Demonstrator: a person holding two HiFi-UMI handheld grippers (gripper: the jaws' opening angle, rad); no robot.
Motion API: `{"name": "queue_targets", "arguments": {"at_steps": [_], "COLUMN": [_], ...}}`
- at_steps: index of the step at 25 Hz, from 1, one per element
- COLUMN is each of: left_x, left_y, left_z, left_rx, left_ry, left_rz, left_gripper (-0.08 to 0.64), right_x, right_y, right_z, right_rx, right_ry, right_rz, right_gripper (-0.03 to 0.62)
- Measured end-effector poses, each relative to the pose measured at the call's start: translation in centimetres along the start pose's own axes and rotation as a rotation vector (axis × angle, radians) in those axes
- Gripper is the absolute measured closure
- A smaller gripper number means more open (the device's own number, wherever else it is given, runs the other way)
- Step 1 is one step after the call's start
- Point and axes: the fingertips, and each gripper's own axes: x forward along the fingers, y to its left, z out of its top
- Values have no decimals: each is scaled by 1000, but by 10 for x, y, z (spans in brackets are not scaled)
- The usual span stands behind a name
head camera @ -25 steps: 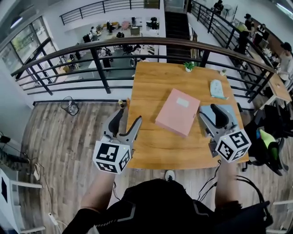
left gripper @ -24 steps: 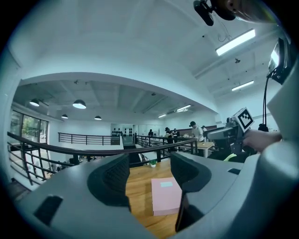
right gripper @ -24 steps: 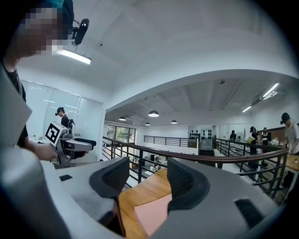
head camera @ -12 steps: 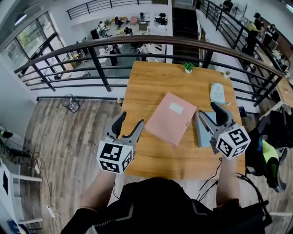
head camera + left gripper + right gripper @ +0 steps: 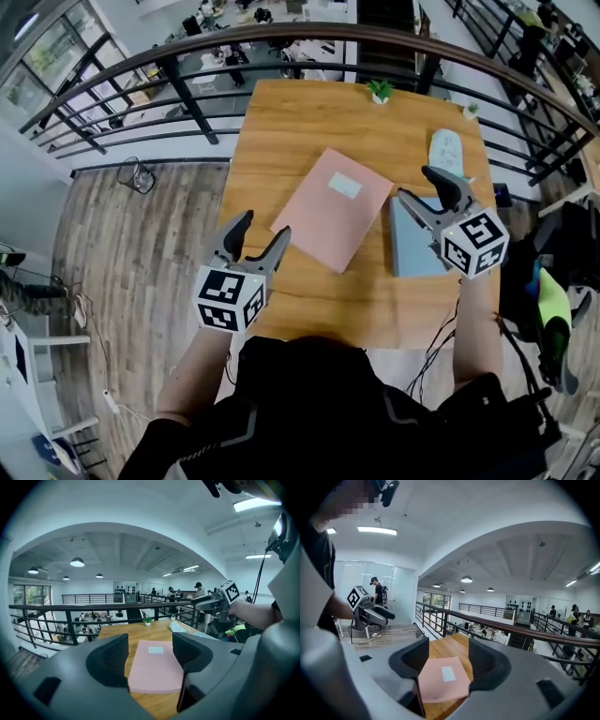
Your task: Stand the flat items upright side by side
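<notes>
- At the middle of the table (image 5: 309,131): labelled folder (image 5: 333,220), lying flat, askew to the edges.
- Just right of it — second flat item (image 5: 412,253), also lying down, close to the right edge.
- Behind that, toward the far right corner: oblong pouch (image 5: 447,152), flat.
- At the far edge, about midway: potted plant (image 5: 380,91), upright.
- Further right along that edge — a smaller thing (image 5: 472,110), too small to tell.
- Beyond the far edge: railing (image 5: 281,37), a lower floor behind and below it.

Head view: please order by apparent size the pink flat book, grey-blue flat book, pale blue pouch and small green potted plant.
1. pink flat book
2. grey-blue flat book, partly hidden by the right gripper, so unsure
3. pale blue pouch
4. small green potted plant
</notes>
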Motion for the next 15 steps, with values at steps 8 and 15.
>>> {"name": "queue_targets", "arguments": {"at_steps": [8,15], "left_x": [44,79], "left_y": [-14,-51], "left_z": [-69,-129], "left_rx": [-113,-181], "left_ry": [170,324], "left_rz": [-5,-8], "left_gripper": [247,229], "right_x": [46,84], "right_y": [-33,-52], "right_z": [-65,-128], "right_rx": [-2,6], "right_ry": [147,270], "right_rz": [85,192], "right_gripper": [310,307]}}
